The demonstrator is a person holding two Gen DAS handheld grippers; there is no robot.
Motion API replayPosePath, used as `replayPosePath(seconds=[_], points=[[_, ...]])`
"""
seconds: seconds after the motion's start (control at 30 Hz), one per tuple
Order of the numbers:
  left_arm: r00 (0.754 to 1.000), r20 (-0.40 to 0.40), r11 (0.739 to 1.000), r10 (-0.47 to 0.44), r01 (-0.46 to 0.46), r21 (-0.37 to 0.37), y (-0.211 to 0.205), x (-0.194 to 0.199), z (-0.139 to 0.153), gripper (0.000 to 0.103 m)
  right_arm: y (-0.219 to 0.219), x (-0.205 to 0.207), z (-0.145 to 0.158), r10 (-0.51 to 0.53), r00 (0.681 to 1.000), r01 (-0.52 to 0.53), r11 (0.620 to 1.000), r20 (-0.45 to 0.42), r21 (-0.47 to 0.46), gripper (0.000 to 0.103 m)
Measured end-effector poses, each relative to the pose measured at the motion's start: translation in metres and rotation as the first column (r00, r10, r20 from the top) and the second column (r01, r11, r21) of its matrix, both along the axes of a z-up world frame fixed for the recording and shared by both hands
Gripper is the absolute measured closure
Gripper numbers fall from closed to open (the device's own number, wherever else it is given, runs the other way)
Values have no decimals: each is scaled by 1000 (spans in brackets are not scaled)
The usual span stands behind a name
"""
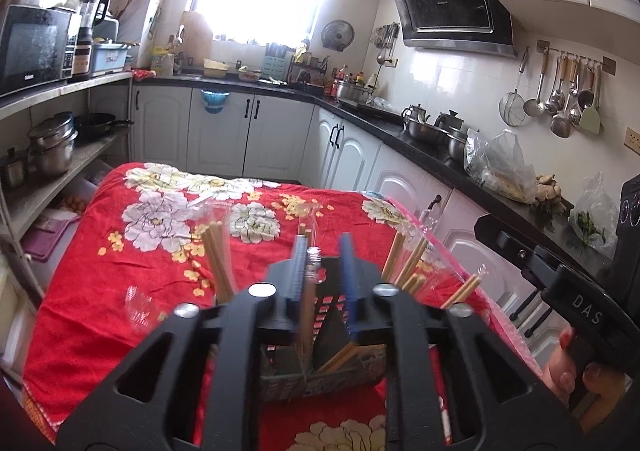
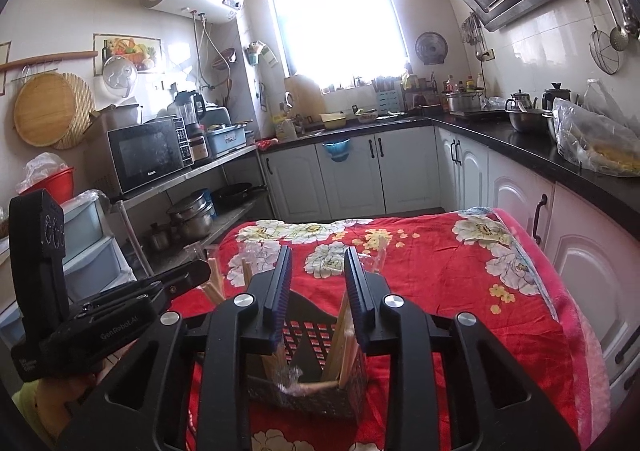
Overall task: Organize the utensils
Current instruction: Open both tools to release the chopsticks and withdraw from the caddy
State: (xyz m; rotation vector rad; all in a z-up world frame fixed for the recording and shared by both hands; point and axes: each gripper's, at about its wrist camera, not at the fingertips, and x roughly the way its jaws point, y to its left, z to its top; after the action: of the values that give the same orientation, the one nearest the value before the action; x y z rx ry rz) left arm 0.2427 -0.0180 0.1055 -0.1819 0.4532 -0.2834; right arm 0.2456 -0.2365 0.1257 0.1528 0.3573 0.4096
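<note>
Red floral cloth (image 2: 440, 283) covers the table in a cluttered kitchen. Nearest, one black perforated holder (image 2: 308, 335) stands on it with two compartments, both filled with wrapped wooden chopsticks (image 1: 216, 263); their number cannot be counted. The left gripper (image 1: 322, 255) has its jaws slightly parted around one wrapped pair, pads not clearly pressing. The right gripper (image 2: 318, 275) hangs released above the holder. Beyond, one microwave (image 2: 150, 153) sits on a shelf.
</note>
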Motion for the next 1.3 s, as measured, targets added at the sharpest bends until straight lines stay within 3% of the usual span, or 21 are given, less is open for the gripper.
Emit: replayPosePath(seconds=[0.3,0.73,1.03,1.3], points=[[1000,-23,1000,-9,9,-15,7,-20,1,62,0,-17,-3,11,1000,-11,1000,-1,-16,70],[1000,4,1000,12,-12,5,17,-53,8,14,4,-48,-10,37,999,-35,997,17,-62,55],[999,25,999,41,-41,-6,31,-79,3,11,10,-76,-22,59,998,-54,992,34,-114,37],[998,22,998,56,-56,-2,36,-100,-9,11,11,-90,-41,65,998,-64,990,4,-126,28]])
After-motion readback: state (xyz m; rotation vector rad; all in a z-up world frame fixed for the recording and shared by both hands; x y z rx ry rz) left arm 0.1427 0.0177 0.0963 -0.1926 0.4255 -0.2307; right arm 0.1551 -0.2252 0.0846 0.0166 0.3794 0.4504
